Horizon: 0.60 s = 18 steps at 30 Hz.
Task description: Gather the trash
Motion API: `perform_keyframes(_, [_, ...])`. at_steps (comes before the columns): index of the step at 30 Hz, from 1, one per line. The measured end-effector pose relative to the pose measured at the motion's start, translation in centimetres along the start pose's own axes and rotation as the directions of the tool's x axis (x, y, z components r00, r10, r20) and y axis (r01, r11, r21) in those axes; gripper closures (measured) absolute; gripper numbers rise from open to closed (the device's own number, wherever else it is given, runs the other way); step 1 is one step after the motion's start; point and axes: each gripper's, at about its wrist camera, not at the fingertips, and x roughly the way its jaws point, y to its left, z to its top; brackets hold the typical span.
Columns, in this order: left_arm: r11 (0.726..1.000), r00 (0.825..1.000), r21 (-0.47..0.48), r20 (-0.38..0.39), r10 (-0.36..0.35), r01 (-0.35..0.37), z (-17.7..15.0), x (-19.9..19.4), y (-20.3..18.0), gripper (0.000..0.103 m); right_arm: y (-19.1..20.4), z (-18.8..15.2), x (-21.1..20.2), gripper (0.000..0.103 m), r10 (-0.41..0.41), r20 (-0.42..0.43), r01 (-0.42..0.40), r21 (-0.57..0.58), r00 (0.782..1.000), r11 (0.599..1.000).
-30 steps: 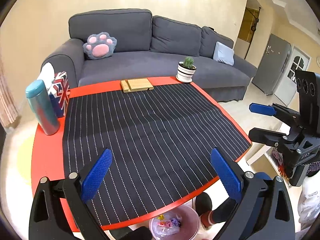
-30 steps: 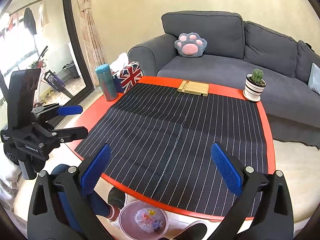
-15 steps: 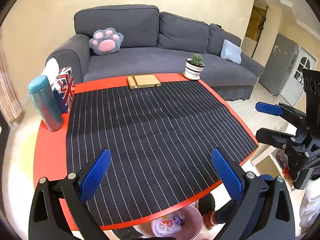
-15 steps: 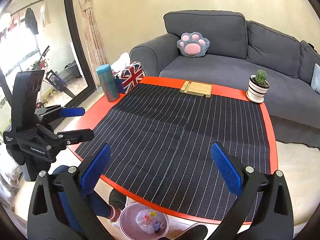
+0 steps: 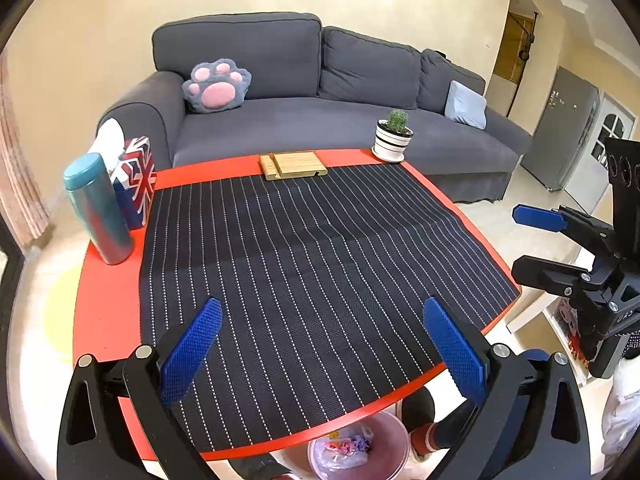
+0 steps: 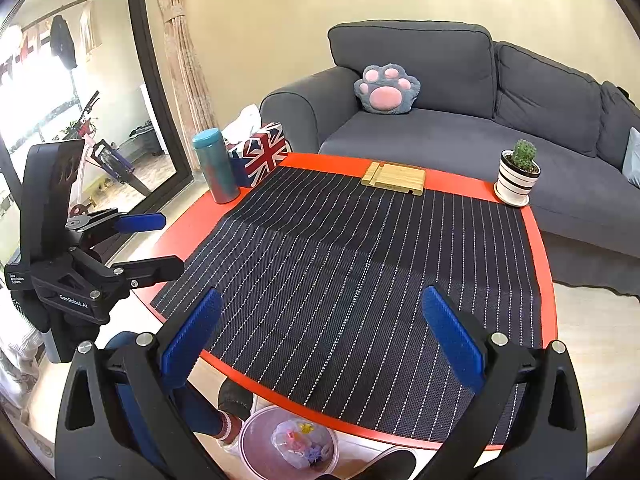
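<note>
Tongs, left (image 5: 320,344): spread wide, holding nothing, above the near edge of the surface (image 5: 112,300).
Tongs, right (image 6: 320,340): spread wide too, nothing between them; just right of the left pair.
Trash (image 5: 346,446): crumpled wrappers inside the pink bin (image 5: 394,438), on the floor below both tongs, under the surface's near edge.
Striped mat (image 5: 304,264): ahead of the tongs, bare.
Teal bottle (image 5: 98,208): far left.
</note>
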Motion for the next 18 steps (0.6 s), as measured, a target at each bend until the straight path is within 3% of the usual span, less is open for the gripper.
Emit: perform_keyframes(18, [1.0,1.0,0.002,-0.003,-0.003,0.003,0.02,0.11,0.02,0.006,-0.17,-0.01,-0.08,0.005,-0.001,-0.001,0.001,0.002,1.0,1.0])
